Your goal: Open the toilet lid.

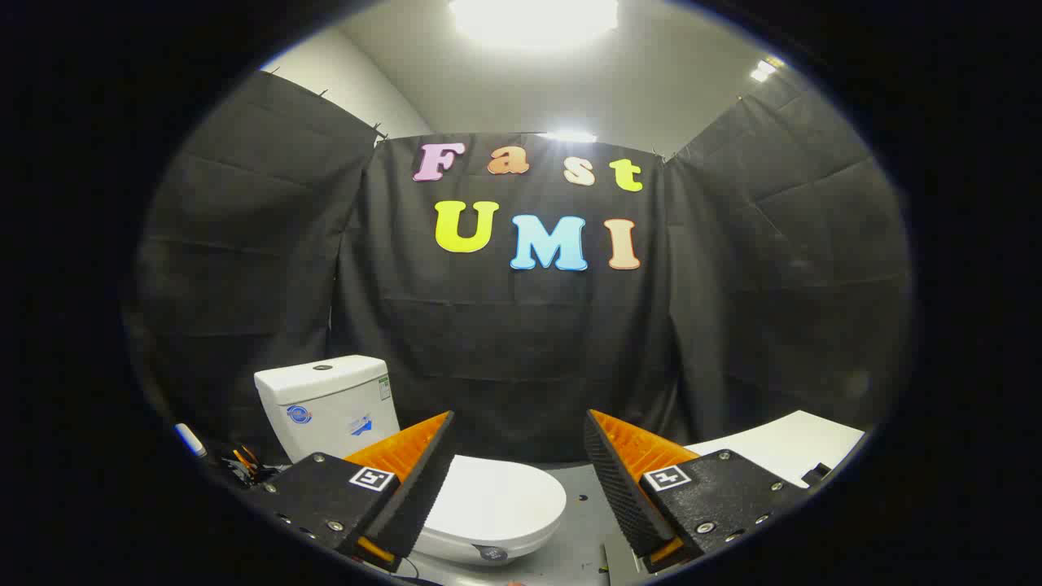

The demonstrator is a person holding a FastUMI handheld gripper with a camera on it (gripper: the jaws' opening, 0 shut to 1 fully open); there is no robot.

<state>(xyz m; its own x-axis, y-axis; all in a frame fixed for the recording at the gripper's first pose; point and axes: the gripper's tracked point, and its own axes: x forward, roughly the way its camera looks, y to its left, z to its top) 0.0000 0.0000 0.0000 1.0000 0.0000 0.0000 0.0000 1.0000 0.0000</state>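
Note:
A white toilet stands ahead and below, with its lid (496, 500) lying flat and closed over the bowl. Its cistern (326, 403) rises behind, beyond my left finger. My gripper (518, 431) hangs above the toilet's front, open wide, with nothing between the orange-and-black fingers (415, 464). The left finger covers the lid's left part; the right finger (623, 468) sits off to the lid's right, over the grey floor.
A white flat surface (785, 443) lies beyond the right finger. Small items, one white and some orange, sit left of the cistern (232, 460). Black cloth walls close the booth on three sides, close behind the cistern. Grey floor (582, 505) shows right of the bowl.

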